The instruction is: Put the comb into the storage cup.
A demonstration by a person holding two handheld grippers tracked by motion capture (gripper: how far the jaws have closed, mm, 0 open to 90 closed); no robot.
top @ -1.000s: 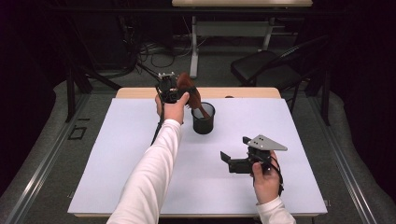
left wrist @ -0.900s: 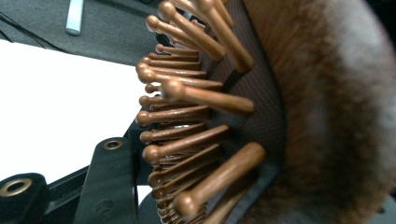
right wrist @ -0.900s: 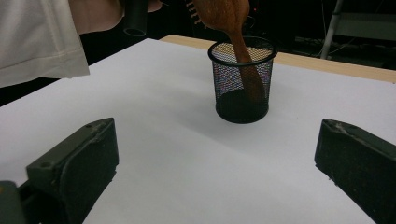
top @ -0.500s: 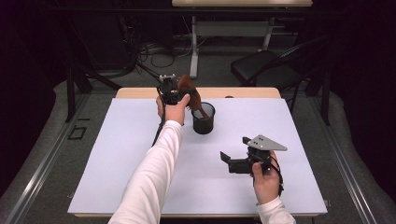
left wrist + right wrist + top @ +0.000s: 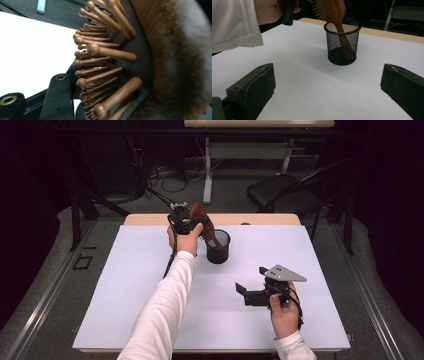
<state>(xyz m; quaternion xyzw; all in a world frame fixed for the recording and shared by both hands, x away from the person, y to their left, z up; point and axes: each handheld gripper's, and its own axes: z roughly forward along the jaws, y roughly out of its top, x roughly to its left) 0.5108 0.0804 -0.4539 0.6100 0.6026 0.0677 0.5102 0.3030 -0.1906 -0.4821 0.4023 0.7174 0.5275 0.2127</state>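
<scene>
**Wooden hairbrush, handle down in a mesh cup**

Dark room, cables and a black chair (image 5: 280, 195) behind, and in front a white worktop (image 5: 125, 290) laid over a wooden table whose bare strip shows along the far edge.

At the left, the left gripper (image 5: 184, 222) is held up near the middle of the far edge, just beside the cup. The left gripper view looks straight onto the brush head: rows of ball-tipped wooden pins (image 5: 100, 65) on a dark cushion, one black jaw pressed close against them. It appears clamped on the head of the hairbrush (image 5: 202, 220), though the second jaw cannot be made out.

Next along, the black mesh cup (image 5: 218, 246) stands upright on the worktop toward the far edge, and the brush's handle (image 5: 345, 42) slants down inside it, seemingly to the bottom.

The brush looks stiff and fairly light, with smooth wood that may slip. The pins are the fragile part and offer poor purchase; the neck or the solid rim of the head would be a surer hold. The cup is light and could tip if the handle levers against its rim.

At the right, near the front edge, the right gripper (image 5: 257, 292) hovers low with jaws spread wide, holding nothing.

No brand, label or writing is legible anywhere.
</scene>
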